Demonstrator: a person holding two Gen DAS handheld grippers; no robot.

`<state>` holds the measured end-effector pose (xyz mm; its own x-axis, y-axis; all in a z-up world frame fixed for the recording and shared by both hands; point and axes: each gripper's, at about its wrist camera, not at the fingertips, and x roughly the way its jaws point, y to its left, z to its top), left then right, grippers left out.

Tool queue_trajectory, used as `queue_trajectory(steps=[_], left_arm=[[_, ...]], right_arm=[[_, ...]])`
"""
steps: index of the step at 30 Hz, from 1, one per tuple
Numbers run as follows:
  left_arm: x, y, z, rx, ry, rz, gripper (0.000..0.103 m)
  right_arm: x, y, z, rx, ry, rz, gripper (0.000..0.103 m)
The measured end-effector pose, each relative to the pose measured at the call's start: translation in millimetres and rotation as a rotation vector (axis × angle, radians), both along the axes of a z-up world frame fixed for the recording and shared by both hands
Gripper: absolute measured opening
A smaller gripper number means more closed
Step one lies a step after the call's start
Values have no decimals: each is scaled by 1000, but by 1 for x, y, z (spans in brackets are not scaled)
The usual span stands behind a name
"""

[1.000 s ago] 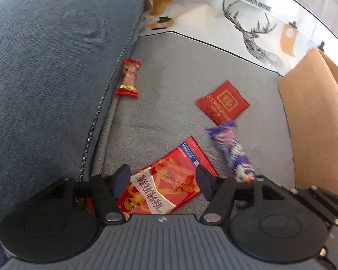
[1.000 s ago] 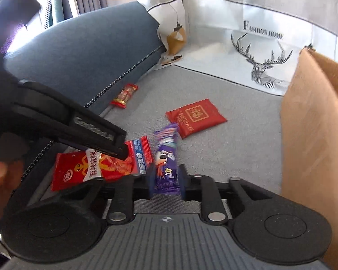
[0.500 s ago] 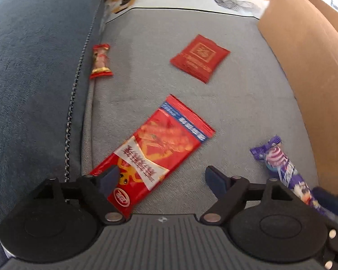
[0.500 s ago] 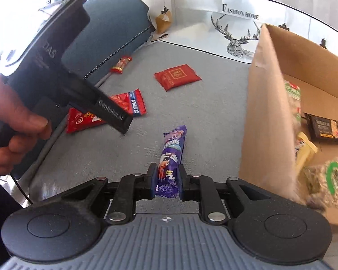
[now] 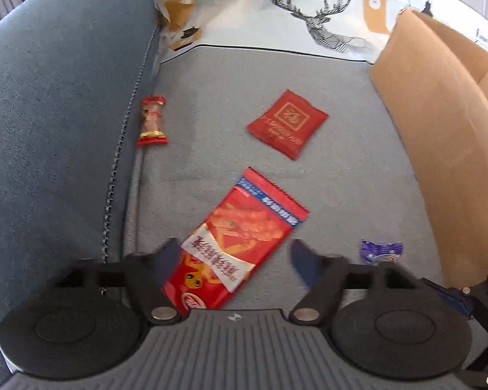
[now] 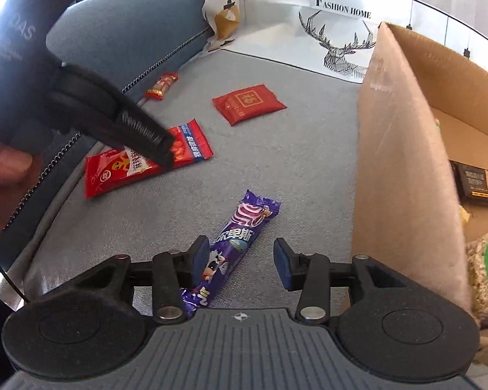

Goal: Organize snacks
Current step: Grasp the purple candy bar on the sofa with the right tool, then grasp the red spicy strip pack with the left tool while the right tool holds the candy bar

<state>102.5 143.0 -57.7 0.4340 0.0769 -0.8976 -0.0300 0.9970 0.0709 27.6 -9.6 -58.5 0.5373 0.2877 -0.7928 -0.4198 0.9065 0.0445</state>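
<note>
Below, the right gripper (image 6: pixel 240 261) is opening, a purple snack bar (image 6: pixel 234 243) loose between its jaws, lower end hidden. Nearby, the left gripper (image 5: pixel 232 256) widens over a red packet (image 5: pixel 234 250); the cardboard box (image 6: pixel 403 149) is cut off.

- Glossy plastic-film wrappers: red snack packet (image 5: pixel 240 243), purple candy bar (image 6: pixel 240 234).
- Matt woven cloth: grey sofa seat (image 5: pixel 341 178).
- Plain matt cardboard: box (image 6: pixel 403 162).
- Matt black plastic: right claw (image 6: pixel 240 261).
</note>
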Motion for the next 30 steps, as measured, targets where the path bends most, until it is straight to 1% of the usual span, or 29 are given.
queue_trajectory(steps=[4,6,9,11,12,13,14,15,16,17,18,20,21,23,24,25,26,27,28,29,30], left_arm=[[3,-5,-15,67,82,-41,89],[3,-8,-18,95,85,-65,93],[5,-4,-18,65,88,-54,92],[7,-3,-17,43,94,-48,88],[7,-3,-16,37,91,-50,82],[7,-4,-14,34,84,-51,79],[8,-5,-12,36,74,-52,68],[7,-6,-11,35,66,-49,55],[7,-5,-9,29,59,-40,50],[6,-5,-8,16,55,-33,43],[4,-4,-6,-2,51,-27,33],[5,0,-3,-65,42,-13,24],[5,3,-1,-111,40,1,24],[7,11,4,-200,24,43,25],[7,17,7,-225,3,77,34],[6,22,11,-233,-20,115,43],[6,27,12,-228,-36,148,60],[6,29,13,-217,-40,166,66],[7,28,12,-202,-34,169,68],[7,26,10,-185,-24,159,71],[8,22,9,-162,-14,143,78]], right_arm=[[3,3,-7,-14,18,1,47],[5,3,-10,-17,25,-3,47],[6,3,-12,-23,31,-8,46],[7,3,-14,-24,37,-6,46],[7,3,-14,-24,38,-4,45],[7,3,-14,-23,40,-2,40],[7,2,-15,-22,43,0,36],[7,2,-15,-21,47,1,27],[8,2,-15,-18,50,2,23],[7,2,-15,-14,48,3,22],[7,2,-13,-9,42,4,19],[5,2,-11,3,31,7,18],[5,2,-10,6,28,7,18],[6,1,-10,13,30,9,18],[6,1,-10,14,36,9,19],[6,1,-11,15,44,8,19],[6,0,-11,17,49,6,19],[6,0,-11,16,48,6,19],[6,1,-11,15,46,7,20],[6,1,-11,15,45,8,20],[7,1,-11,16,47,9,22]])
